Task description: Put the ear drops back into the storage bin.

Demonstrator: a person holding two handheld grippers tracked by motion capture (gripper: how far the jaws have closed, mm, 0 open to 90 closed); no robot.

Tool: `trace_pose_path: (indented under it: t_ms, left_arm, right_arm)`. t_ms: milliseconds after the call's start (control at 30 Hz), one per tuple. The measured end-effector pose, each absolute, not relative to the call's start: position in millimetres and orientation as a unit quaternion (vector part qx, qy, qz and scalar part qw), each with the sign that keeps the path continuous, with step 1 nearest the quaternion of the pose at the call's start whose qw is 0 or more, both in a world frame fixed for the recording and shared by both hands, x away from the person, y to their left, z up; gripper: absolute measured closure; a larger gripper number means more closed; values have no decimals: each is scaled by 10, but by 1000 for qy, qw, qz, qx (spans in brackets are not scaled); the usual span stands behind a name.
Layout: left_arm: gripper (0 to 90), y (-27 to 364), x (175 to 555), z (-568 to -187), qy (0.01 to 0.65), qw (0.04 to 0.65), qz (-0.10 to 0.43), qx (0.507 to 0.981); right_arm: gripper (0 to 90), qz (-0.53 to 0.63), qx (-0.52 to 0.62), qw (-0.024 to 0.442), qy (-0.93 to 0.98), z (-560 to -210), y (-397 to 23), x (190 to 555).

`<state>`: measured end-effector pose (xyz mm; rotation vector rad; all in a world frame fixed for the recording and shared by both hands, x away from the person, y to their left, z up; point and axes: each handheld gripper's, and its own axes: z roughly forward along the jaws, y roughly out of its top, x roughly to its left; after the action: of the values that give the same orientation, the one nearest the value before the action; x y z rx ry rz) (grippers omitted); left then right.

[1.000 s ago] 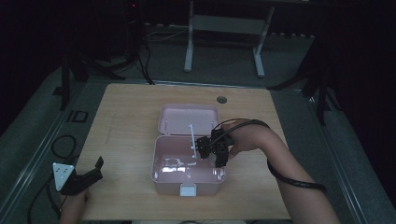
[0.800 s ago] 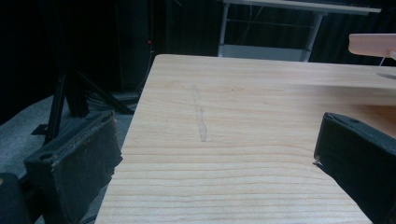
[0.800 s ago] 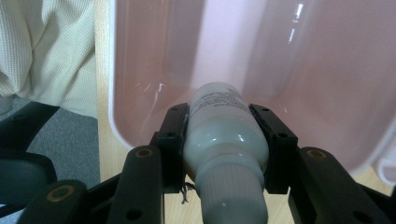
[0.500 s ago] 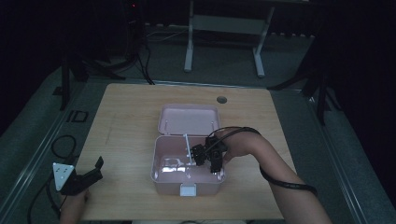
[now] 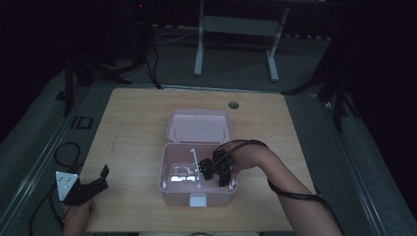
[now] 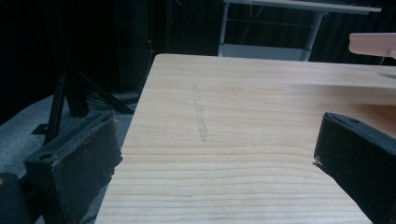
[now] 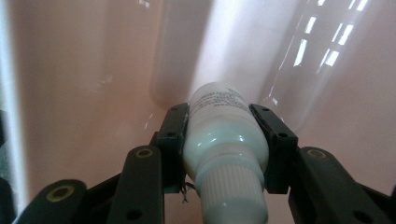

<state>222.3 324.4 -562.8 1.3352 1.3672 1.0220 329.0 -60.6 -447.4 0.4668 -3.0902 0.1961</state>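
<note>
Bottle: a small white plastic bottle (image 7: pixel 226 140) with a ribbed cap and fine print on its far end, lying along the right tool's line of sight, cap toward the camera.
Bottle's place: inside the open pink box, low in its right half, with the box's pale pink inner wall close behind it in the right gripper view.
Right tool: the right tool (image 7: pixel 226 144) has both pads pressed on the bottle's sides, one on each flank, so the bottle is clamped; in the high view the right tool (image 5: pixel 216 169) reaches down into the box.
Box: a pink box (image 5: pixel 169 184) with its lid (image 5: pixel 199 125) swung back and lying open behind it, a white latch on the front wall, something shiny and clear lying in its left half.
Left tool: the left tool (image 5: pixel 91 184) rests near the table's front left corner, well apart from the box; in the left gripper view its jaws stand wide apart with nothing between them.
Table: a light wooden table (image 6: pixel 243 121), grain showing.
</note>
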Motion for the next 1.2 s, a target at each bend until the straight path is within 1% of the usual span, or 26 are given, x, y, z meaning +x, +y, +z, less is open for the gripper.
trace_pose_path:
  t_ms: [200, 333, 533, 1067, 1200]
  left_arm:
    - [5, 3243, 2223, -5627, 557, 468, 417, 545]
    - [5, 3242, 2223, -5627, 557, 468, 417, 545]
    - [5, 3242, 2223, -5627, 557, 468, 417, 545]
    - [5, 3233, 2225, -5625, 556, 464, 418, 549]
    - [5, 3232, 2225, -5625, 556, 463, 418, 548]
  right_arm:
    - [596, 73, 152, 11, -986, -4622, -584, 3307]
    - [596, 78, 153, 6, -985, -4703, -565, 3327]
    - [596, 87, 156, 17, -984, -4796, -542, 3324]
    - [594, 98, 151, 14, -983, -4900, -550, 3336]
    - [577, 102, 150, 12, -983, -4914, -543, 3339]
